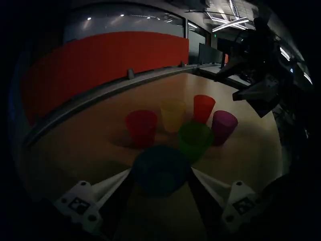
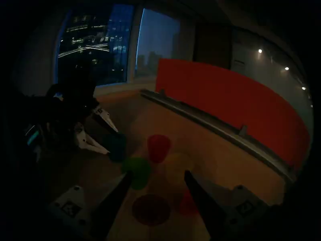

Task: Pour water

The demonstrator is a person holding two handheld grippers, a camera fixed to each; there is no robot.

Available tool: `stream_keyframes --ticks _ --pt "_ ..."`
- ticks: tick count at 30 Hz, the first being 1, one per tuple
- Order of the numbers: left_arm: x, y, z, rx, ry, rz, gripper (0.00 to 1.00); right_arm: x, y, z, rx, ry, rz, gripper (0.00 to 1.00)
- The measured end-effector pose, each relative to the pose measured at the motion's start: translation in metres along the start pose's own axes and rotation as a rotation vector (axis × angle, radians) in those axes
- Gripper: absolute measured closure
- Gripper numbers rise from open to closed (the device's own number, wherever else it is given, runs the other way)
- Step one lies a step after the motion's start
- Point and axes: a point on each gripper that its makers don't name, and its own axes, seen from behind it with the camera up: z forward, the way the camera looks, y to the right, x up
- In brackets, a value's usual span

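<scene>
Several coloured plastic cups stand close together on a wooden table. My left gripper is shut on a dark blue cup, its fingers pressing on both sides. Beyond it stand a green cup, a red cup, a yellow cup, an orange-red cup and a purple cup. My right gripper hangs open above the group, with the purple cup below between its fingers and not touched. The right gripper view also shows the left gripper on the blue cup.
A red partition with a metal rail runs along the table's far side. Dark windows lie behind the left hand. The room is dim. Bare tabletop lies left of the cups and toward the right edge.
</scene>
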Motion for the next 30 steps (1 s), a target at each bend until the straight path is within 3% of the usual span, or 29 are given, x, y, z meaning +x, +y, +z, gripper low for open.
stream_keyframes --ticks 8,30 --pt "0.023 -0.005 -0.018 0.029 0.078 0.009 0.11 -0.003 -0.01 0.014 0.034 -0.018 0.004 0.0" --pt "0.085 -0.035 -0.068 0.131 0.322 0.0 0.14 -0.02 -0.03 0.049 0.103 -0.128 0.013 0.0"
